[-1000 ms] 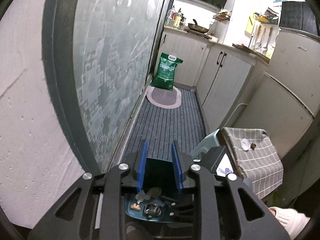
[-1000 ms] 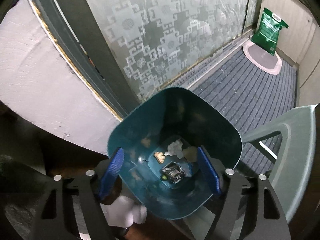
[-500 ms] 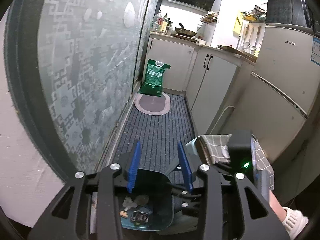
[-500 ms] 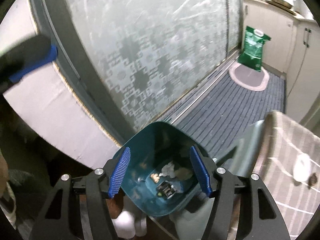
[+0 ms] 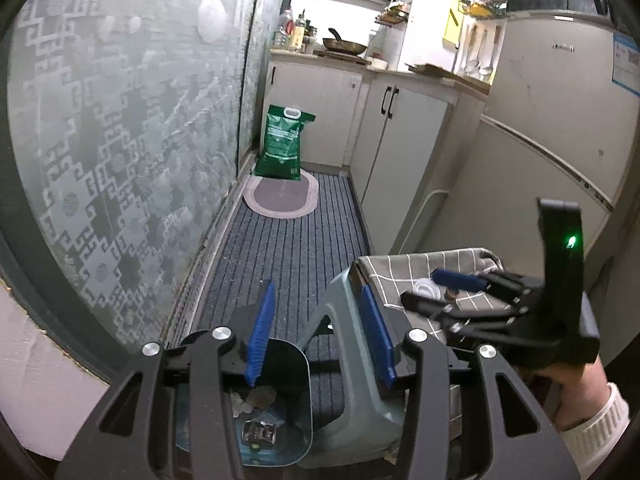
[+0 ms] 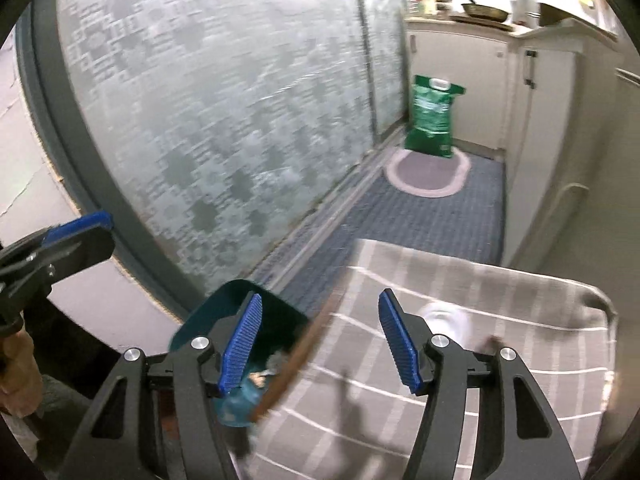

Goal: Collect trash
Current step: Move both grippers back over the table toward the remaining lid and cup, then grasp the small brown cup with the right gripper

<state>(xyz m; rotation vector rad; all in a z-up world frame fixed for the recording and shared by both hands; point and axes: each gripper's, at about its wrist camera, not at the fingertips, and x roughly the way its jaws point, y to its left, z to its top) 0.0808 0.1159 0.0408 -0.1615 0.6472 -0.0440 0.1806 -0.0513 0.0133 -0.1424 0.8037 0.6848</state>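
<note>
A teal trash bin (image 5: 294, 384) stands on the floor below my left gripper (image 5: 318, 336), with a black wrapper (image 5: 260, 434) and crumpled scraps (image 5: 260, 398) inside. The left jaws are opening and hold nothing. Beside the bin is a grey plastic stool (image 5: 352, 360) covered by a checked cloth (image 6: 460, 380). A small white round piece (image 6: 444, 318) and a brown bit (image 6: 492, 342) lie on the cloth. My right gripper (image 6: 320, 344) hangs open over the cloth's near left edge, just short of them, with nothing between its pads. The bin (image 6: 208, 320) shows at its lower left.
A frosted patterned glass door (image 5: 120, 140) runs along the left. A green bag (image 5: 284, 144) and an oval mat (image 5: 280, 196) sit at the far end of the striped floor. White cabinets (image 5: 400, 152) and a fridge (image 5: 560, 120) line the right.
The right gripper rose and swung right, from above the bin to over the checked cloth. The left gripper drifted right past the bin and its jaws spread wider.
</note>
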